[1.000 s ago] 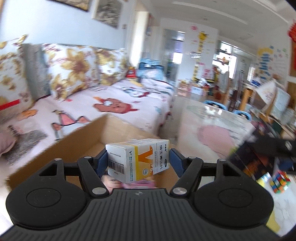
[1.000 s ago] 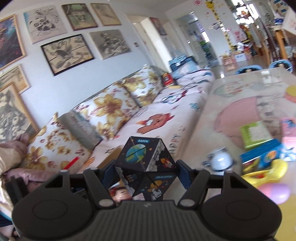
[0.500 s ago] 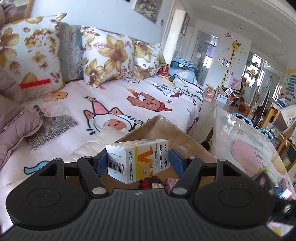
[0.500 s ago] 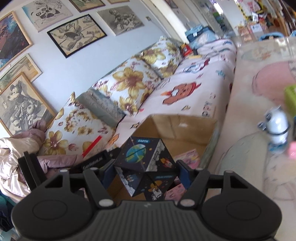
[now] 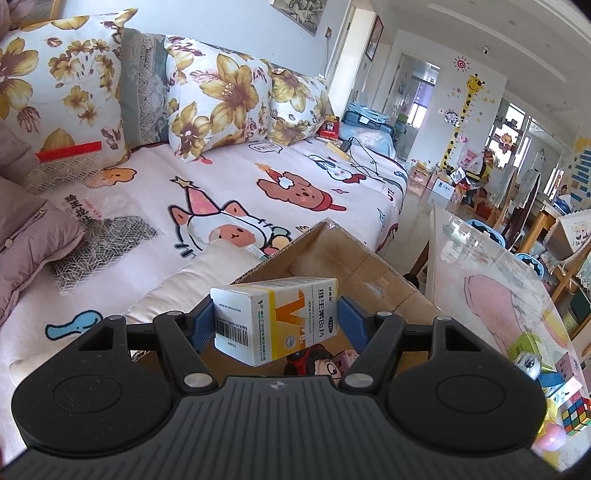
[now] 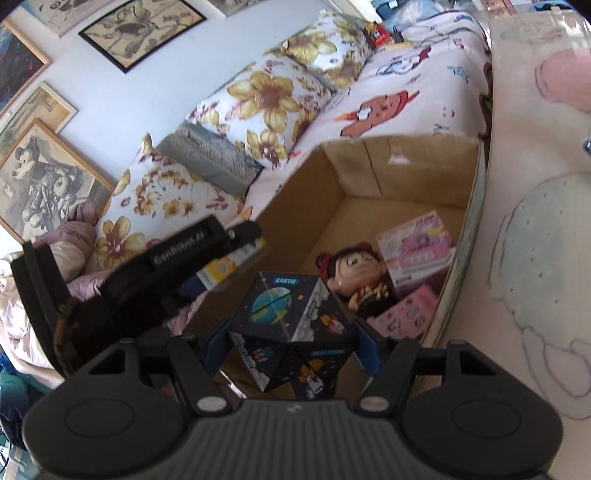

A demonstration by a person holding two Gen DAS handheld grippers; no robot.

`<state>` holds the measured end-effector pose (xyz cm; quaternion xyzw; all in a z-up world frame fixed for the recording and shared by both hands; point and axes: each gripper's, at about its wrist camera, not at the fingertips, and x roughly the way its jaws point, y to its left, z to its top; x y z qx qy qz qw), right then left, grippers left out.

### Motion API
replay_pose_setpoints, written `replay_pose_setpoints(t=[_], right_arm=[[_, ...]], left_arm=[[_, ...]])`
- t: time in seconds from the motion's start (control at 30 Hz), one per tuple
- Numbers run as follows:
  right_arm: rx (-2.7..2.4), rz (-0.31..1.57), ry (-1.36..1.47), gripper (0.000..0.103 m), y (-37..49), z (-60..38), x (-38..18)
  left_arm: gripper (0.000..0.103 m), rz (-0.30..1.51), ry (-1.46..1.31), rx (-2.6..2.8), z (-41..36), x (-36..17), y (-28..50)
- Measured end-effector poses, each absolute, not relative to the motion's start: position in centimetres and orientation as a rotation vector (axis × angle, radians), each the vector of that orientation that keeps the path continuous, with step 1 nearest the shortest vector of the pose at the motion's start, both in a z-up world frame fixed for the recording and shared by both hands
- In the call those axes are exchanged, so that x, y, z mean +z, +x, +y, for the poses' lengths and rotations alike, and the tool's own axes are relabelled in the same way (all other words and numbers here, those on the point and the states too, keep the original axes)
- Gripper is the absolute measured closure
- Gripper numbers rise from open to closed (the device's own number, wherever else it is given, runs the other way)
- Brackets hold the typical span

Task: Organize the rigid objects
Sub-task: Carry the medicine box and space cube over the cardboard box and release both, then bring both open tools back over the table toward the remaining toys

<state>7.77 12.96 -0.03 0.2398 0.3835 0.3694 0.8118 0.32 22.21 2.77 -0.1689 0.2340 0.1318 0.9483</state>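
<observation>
My left gripper [image 5: 276, 314] is shut on a white and yellow medicine box [image 5: 273, 325], with a blue pad on each end. It hangs over the near end of an open cardboard box [image 5: 351, 266]. My right gripper [image 6: 291, 343] carries a dark space-print cube [image 6: 288, 314] marked EARTH above the same cardboard box [image 6: 406, 166]. Its jaws are opening, and the cube still sits between the pads. A doll [image 6: 354, 269] and two pink boxes [image 6: 417, 243] lie inside. In the right wrist view the medicine box [image 6: 221, 267] shows at the left, under the left gripper's black body.
The cardboard box stands between a sofa [image 5: 258, 192] with floral cushions [image 5: 221, 96] and a glass-topped table [image 5: 491, 295]. On the table lie a Rubik's cube [image 5: 576, 419], a green box [image 5: 524, 343] and other small toys. Framed pictures [image 6: 140, 29] hang above the sofa.
The right gripper has come down and leftward from the table to over the cardboard box, whose contents now show. The left view has swung toward the sofa. Both objects stay between the pads.
</observation>
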Motion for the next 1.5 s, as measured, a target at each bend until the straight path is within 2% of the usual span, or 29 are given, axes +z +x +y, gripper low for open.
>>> replay_pose_setpoints(t=[0.03,0.1,0.13,0.27,0.33,0.43,0.73,1.2,1.5], right_arm=[[0.786,0.828,0.508,0.031,7.7,13.0,-0.1],[0.788,0.826,0.502,0.021,7.7,13.1,0.0],[0.784,0.816,0.498,0.02,7.5,13.0,0.1],[0.746,0.753,0.452,0.019,7.0,12.5,1.2],[0.718,0.717,0.43,0.018,6.8,12.0,1.6],[0.67,0.656,0.37,0.01,6.4,11.4,2.3],[0.552,0.565,0.231,0.009,5.9,9.9,2.9],[0.482,0.592,0.186,0.001,5.8,8.9,1.5],[0.464,0.589,0.138,0.001,5.2,8.4,1.0]], left_arm=[[0.018,0.48,-0.345,0.266,22.2,2.7,0.4],[0.019,0.492,-0.346,0.266,22.3,2.6,0.5],[0.019,0.495,-0.348,0.267,22.3,2.6,0.5],[0.002,0.479,-0.348,0.259,22.1,2.8,0.4],[0.001,0.475,-0.336,0.261,21.9,2.9,0.4],[0.001,0.472,-0.328,0.251,21.8,2.9,0.6],[0.0,0.48,-0.31,0.223,21.6,2.7,1.1],[0.0,0.506,-0.279,0.178,21.8,2.4,2.3],[0.0,0.525,-0.241,0.149,21.5,2.1,3.0]])
